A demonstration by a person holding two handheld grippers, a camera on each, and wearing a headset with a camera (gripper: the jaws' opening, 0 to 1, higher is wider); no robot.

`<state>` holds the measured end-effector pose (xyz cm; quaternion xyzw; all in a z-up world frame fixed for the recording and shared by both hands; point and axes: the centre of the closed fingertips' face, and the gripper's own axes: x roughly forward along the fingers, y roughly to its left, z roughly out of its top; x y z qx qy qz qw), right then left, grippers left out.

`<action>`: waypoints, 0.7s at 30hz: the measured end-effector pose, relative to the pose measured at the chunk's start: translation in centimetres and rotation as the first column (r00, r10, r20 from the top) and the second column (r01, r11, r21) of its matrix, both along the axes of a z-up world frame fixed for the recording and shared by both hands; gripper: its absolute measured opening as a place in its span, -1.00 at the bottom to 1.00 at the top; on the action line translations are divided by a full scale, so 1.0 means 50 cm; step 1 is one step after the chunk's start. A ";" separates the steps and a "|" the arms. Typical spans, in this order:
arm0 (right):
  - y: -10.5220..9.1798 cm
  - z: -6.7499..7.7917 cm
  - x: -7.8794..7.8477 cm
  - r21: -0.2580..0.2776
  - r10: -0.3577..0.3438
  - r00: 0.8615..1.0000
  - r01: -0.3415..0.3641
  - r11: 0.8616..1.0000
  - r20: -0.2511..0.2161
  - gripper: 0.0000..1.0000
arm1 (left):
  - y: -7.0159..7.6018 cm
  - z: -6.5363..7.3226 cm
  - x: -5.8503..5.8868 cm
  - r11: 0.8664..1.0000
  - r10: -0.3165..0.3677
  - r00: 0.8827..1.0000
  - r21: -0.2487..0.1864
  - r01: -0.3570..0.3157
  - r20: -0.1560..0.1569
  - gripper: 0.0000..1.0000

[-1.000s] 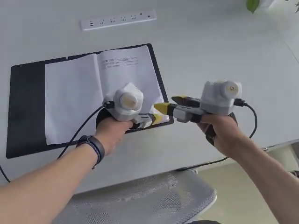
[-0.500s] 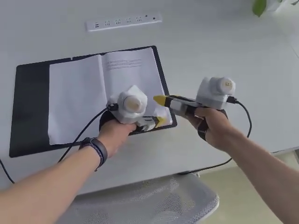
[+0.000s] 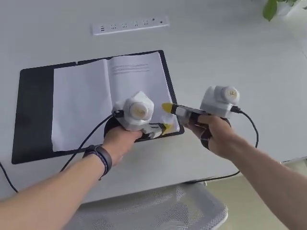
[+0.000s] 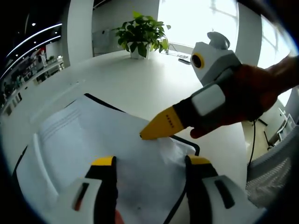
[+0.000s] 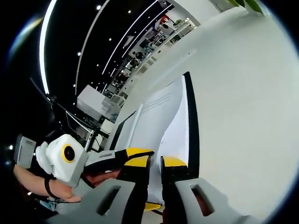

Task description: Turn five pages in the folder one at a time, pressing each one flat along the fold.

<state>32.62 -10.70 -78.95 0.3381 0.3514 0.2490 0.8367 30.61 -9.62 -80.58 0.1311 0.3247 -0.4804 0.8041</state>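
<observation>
A black folder (image 3: 31,120) lies open on the white table, with white pages (image 3: 81,105) spread flat and print at the top of the right page (image 3: 139,81). My left gripper (image 3: 160,129) rests at that page's lower right corner. It stands open, with bare paper (image 4: 140,186) between its fingers (image 4: 103,162). My right gripper (image 3: 167,107) comes in from the right, shut, its yellow tip (image 4: 159,128) touching the page's outer edge just beyond the left gripper. In the right gripper view its jaws (image 5: 155,163) are nearly closed over the page edge. I cannot tell whether paper is caught.
A white power strip (image 3: 130,25) lies beyond the folder, and a potted plant (image 3: 273,7) stands at the far right. The left gripper's cable (image 3: 91,136) trails over the folder's lower edge. A grey mesh chair (image 3: 158,211) sits below the table's front edge.
The right gripper has moved left, from beside the folder to the right page's outer edge. The left gripper has stayed at the page's lower corner. The head camera has shifted slightly.
</observation>
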 end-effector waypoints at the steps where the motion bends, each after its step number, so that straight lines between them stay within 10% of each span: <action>1: -0.001 0.001 -0.001 0.000 0.000 1.000 0.000 1.000 0.000 -0.86 | 0.000 0.000 0.000 1.000 -0.002 1.000 0.000 0.002 -0.001 0.19; 21: -0.010 0.016 -0.001 0.015 -0.021 1.000 0.021 1.000 0.009 -1.00 | 0.002 0.018 -0.011 1.000 -0.017 0.999 -0.010 0.017 -0.036 0.32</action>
